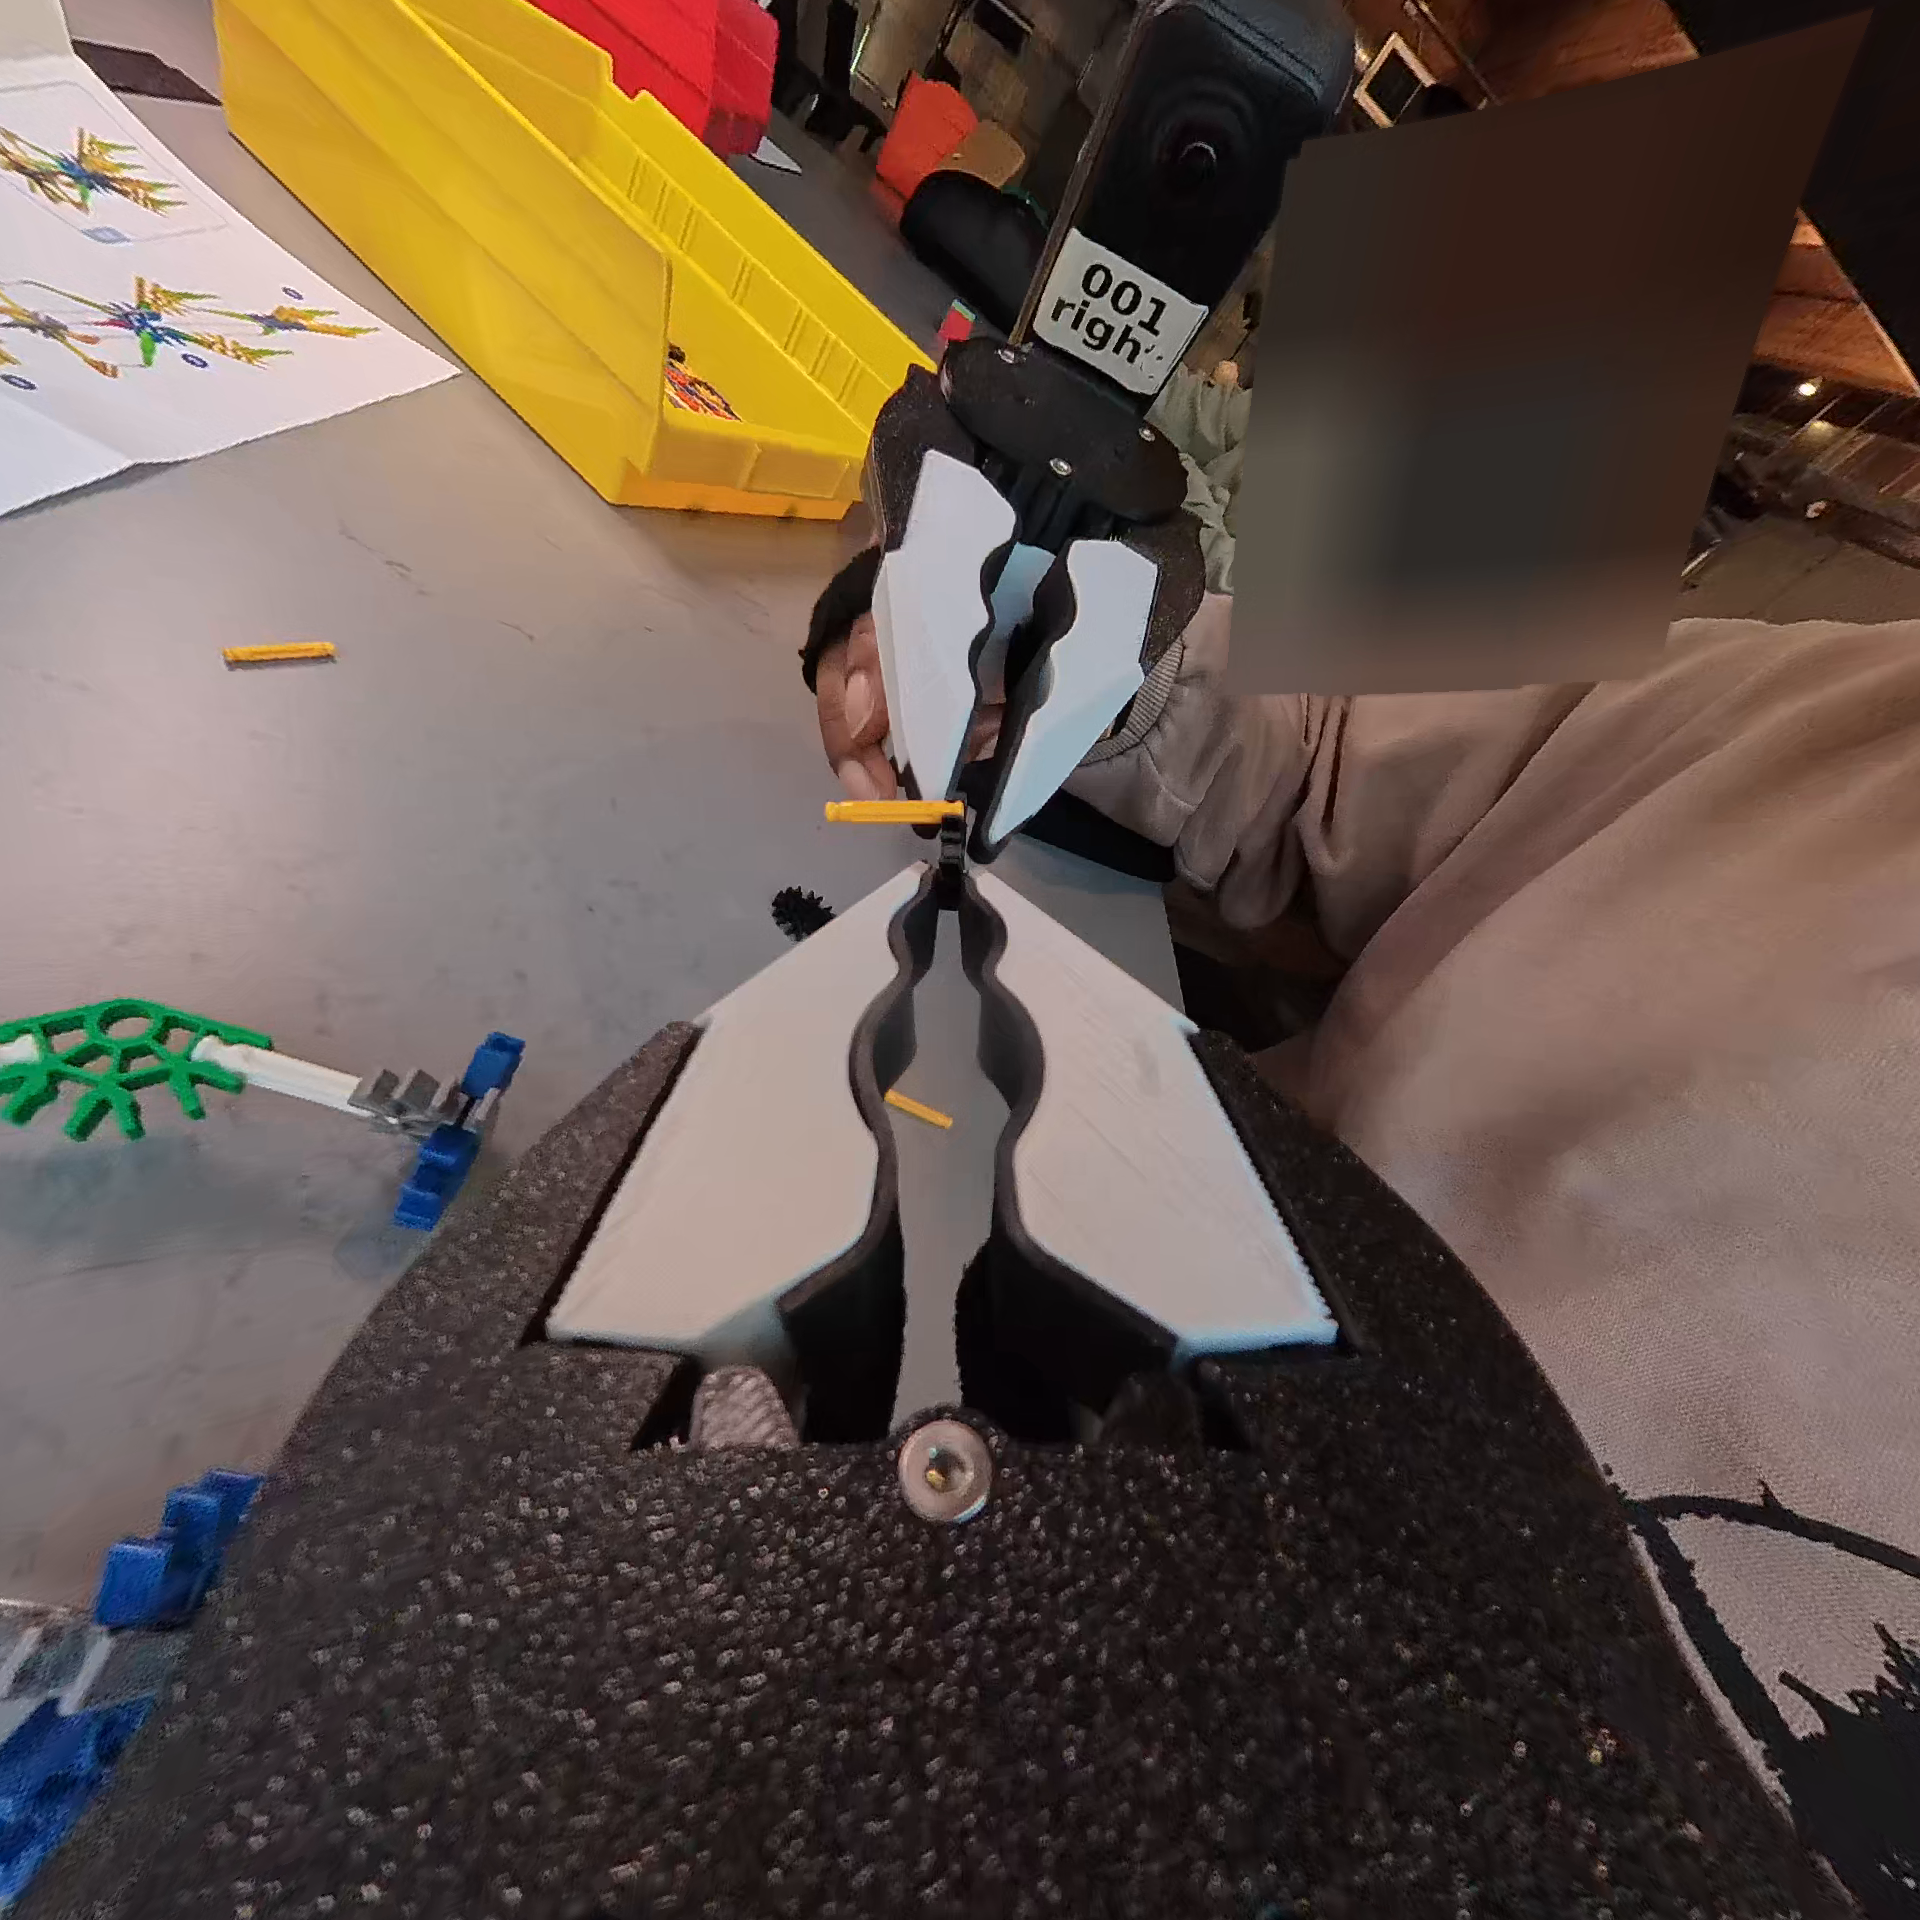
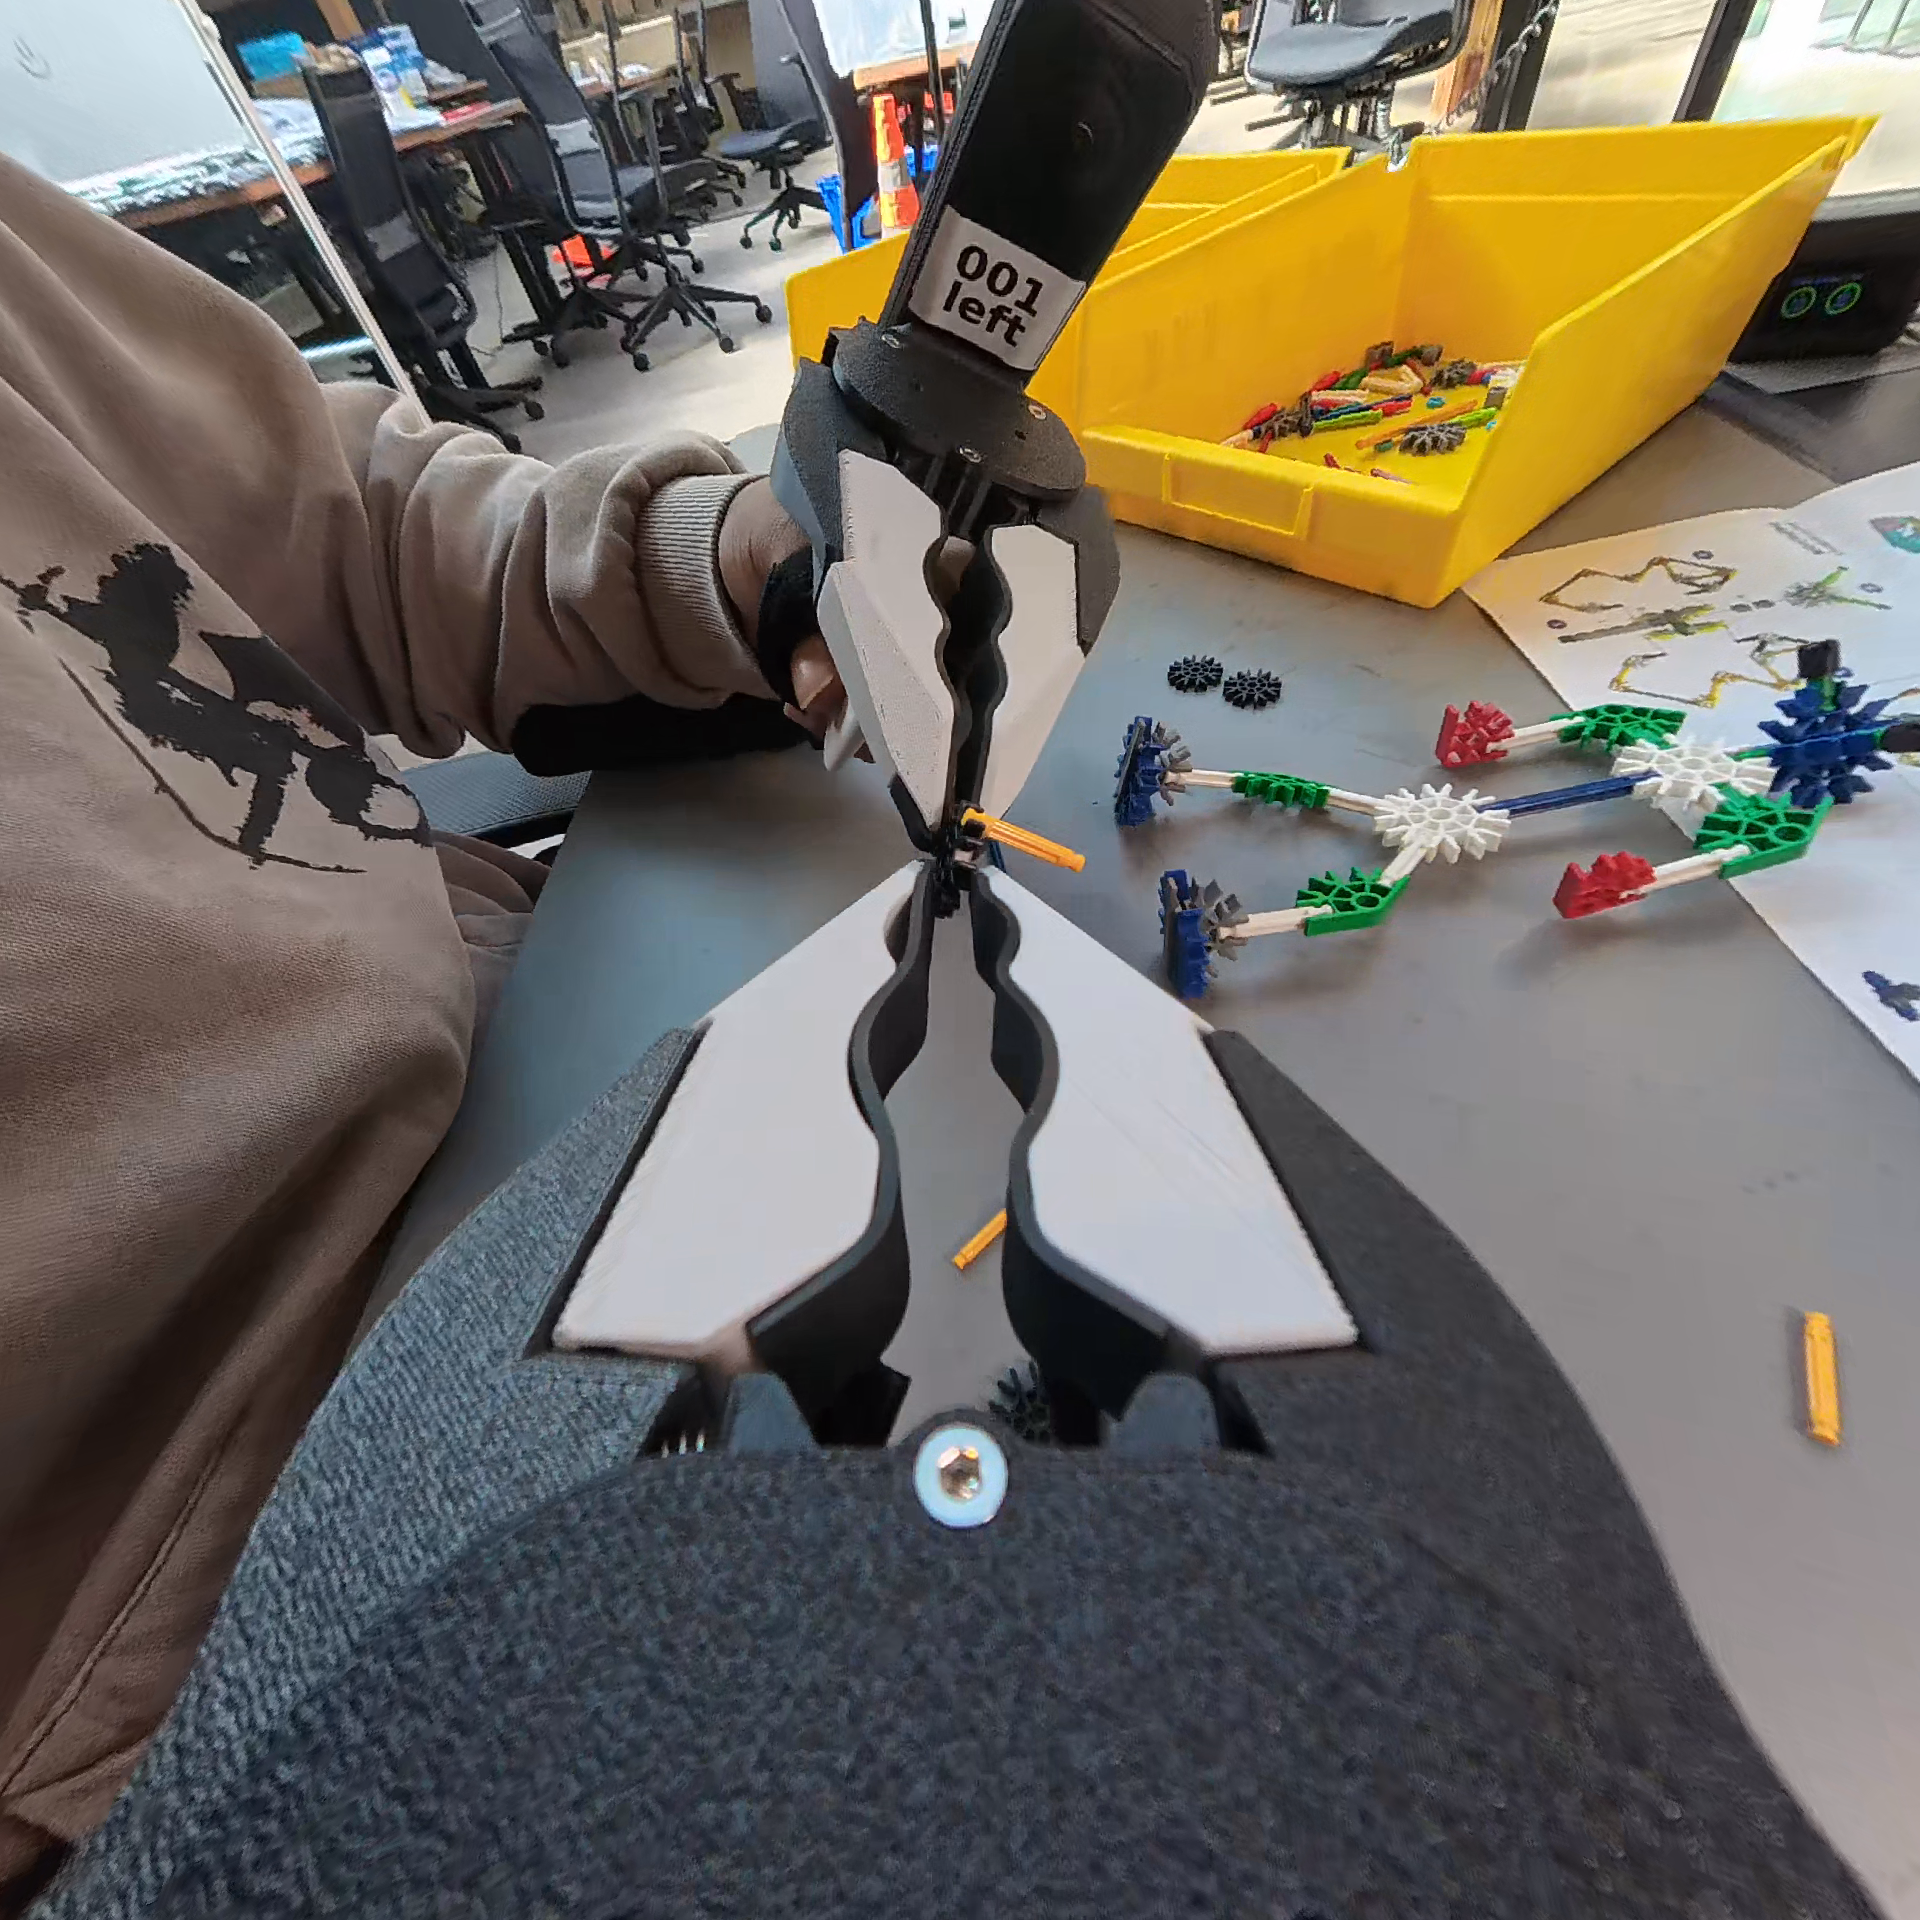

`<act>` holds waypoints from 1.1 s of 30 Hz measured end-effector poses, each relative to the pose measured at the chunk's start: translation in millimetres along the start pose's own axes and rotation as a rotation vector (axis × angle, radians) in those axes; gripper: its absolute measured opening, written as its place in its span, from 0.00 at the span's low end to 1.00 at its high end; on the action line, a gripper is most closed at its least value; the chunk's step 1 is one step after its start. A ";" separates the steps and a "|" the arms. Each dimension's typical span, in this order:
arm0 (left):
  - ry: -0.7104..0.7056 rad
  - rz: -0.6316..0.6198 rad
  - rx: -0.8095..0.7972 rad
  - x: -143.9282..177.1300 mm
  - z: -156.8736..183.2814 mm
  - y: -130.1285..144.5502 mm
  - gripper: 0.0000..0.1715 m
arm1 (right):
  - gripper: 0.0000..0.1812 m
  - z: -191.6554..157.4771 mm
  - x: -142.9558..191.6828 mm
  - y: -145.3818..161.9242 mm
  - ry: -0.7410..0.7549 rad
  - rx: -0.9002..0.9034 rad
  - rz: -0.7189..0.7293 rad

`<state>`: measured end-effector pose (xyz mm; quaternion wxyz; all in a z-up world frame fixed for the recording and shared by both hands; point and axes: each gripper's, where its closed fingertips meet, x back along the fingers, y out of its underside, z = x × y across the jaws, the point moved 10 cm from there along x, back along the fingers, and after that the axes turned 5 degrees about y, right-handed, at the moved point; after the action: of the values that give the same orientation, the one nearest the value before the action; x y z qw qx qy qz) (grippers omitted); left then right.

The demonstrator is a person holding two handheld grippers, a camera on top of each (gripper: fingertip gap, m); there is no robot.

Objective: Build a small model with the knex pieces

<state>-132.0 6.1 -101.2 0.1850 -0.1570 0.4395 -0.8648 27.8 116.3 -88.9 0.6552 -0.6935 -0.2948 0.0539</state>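
While your two claws meet tip to tip above the grey bench (image 1: 436,790), the left claw (image 1: 948,883) and the right claw (image 2: 948,883) are both pinched nearly closed on one small black connector (image 1: 951,842) that carries a yellow rod (image 1: 891,811). Your right wrist view shows office chairs (image 2: 582,260), a yellow bin (image 2: 1455,499) and a rod-and-connector model (image 2: 1455,821); your left shows only that model's edge.

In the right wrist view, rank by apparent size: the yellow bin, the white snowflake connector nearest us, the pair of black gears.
1. yellow bin
2. white snowflake connector
3. black gears, each smaller than the connector, though they lie slightly farther off, so that gap is unsure.
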 end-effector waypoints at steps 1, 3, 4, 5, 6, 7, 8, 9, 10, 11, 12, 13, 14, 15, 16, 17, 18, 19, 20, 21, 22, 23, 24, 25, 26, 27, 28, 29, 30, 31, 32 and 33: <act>0.009 0.005 0.015 -0.5 -2.1 1.9 0.01 | 0.03 0.4 0.0 2.2 -0.004 -0.009 0.002; 0.023 0.016 0.030 -1.2 -4.0 4.4 0.01 | 0.02 1.6 -0.1 5.1 -0.020 -0.039 0.016; 0.023 0.030 0.030 -0.9 -4.3 4.7 0.01 | 0.02 2.9 -0.1 5.9 -0.025 -0.060 0.033; 0.026 0.052 0.032 -0.5 -4.4 4.6 0.01 | 0.02 4.5 0.2 6.1 -0.031 -0.084 0.062; 0.037 0.082 0.039 0.2 -4.3 4.3 0.02 | 0.01 6.0 0.6 6.1 -0.037 -0.111 0.099; 0.053 0.118 0.050 0.9 -3.9 4.0 0.02 | 0.01 6.9 1.0 6.0 -0.043 -0.134 0.136; 0.071 0.151 0.063 1.7 -3.3 3.7 0.03 | 0.01 7.5 1.3 5.8 -0.046 -0.152 0.175; 0.087 0.182 0.072 2.4 -2.5 3.5 0.05 | 0.01 7.6 1.6 5.4 -0.048 -0.165 0.213; 0.096 0.209 0.072 3.1 -1.4 2.9 0.06 | 0.01 7.2 1.4 4.9 -0.052 -0.178 0.247; 0.098 0.229 0.065 3.7 0.0 2.1 0.06 | 0.01 6.8 1.1 4.2 -0.056 -0.193 0.276; 0.091 0.236 0.053 3.8 1.1 1.2 0.05 | 0.01 6.6 1.1 2.8 -0.057 -0.205 0.311; 0.079 0.236 0.036 3.5 2.4 0.6 0.05 | 0.01 6.7 1.7 1.1 -0.059 -0.221 0.353; 0.070 0.237 0.018 2.9 3.9 0.0 0.05 | 0.01 6.8 2.3 -0.5 -0.067 -0.243 0.387; 0.065 0.243 0.004 2.3 5.5 -0.9 0.05 | 0.01 6.7 2.4 -1.9 -0.082 -0.265 0.414; 0.061 0.255 -0.006 2.0 6.9 -2.0 0.06 | 0.01 6.5 2.1 -2.5 -0.091 -0.280 0.430; 0.058 0.268 -0.013 1.9 7.6 -3.3 0.06 | 0.01 6.4 1.5 -2.7 -0.085 -0.280 0.438; 0.057 0.279 -0.020 1.9 8.3 -4.5 0.05 | 0.01 5.9 0.4 -2.5 -0.081 -0.271 0.436; 0.057 0.287 -0.026 1.9 8.6 -5.5 0.05 | 0.01 5.2 -0.8 -2.2 -0.080 -0.262 0.432; 0.053 0.291 -0.031 2.0 8.7 -6.2 0.05 | 0.01 4.9 -1.9 -1.9 -0.076 -0.258 0.431; 0.051 0.290 -0.039 2.3 8.7 -6.6 0.05 | 0.01 4.8 -3.0 -1.3 -0.073 -0.259 0.429; 0.048 0.285 -0.048 2.6 8.8 -6.7 0.01 | 0.01 5.5 -3.6 -0.7 -0.074 -0.265 0.429; 0.038 0.274 -0.056 2.9 8.7 -6.9 0.01 | 0.01 6.6 -4.2 0.2 -0.077 -0.274 0.420; 0.026 0.256 -0.065 3.6 8.1 -6.9 0.01 | 0.01 7.9 -4.7 1.3 -0.079 -0.279 0.402; 0.013 0.234 -0.073 4.6 7.1 -6.9 0.01 | 0.02 9.1 -5.2 2.6 -0.081 -0.275 0.374; -0.001 0.212 -0.080 6.1 5.7 -7.1 0.01 | 0.02 10.4 -5.3 4.2 -0.075 -0.256 0.332; -0.016 0.179 -0.085 7.7 4.3 -7.3 0.01 | 0.02 11.7 -4.9 5.9 -0.059 -0.223 0.281; -0.030 0.130 -0.089 9.0 3.0 -7.2 0.01 | 0.04 12.7 -3.5 6.9 -0.040 -0.176 0.229; -0.048 0.079 -0.098 10.2 2.2 -7.0 0.01 | 0.06 13.4 -1.2 7.0 -0.019 -0.129 0.191; -0.067 0.033 -0.109 10.8 1.6 -6.5 0.01 | 0.06 13.8 1.7 5.8 -0.001 -0.090 0.170; -0.090 -0.016 -0.115 10.4 0.7 -5.4 0.01 | 0.06 13.5 4.5 3.5 0.009 -0.058 0.157; -0.118 -0.068 -0.122 9.1 -0.9 -3.8 0.01 | 0.06 12.8 6.8 0.9 0.012 -0.032 0.149; -0.141 -0.120 -0.131 6.8 -2.4 -1.5 0.01 | 0.06 11.9 8.1 -1.5 0.009 -0.013 0.137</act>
<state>-139.3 5.6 -100.6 0.1527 -0.2555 0.4709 -0.8304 28.5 130.6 -86.6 0.6468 -0.7165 -0.2441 0.0935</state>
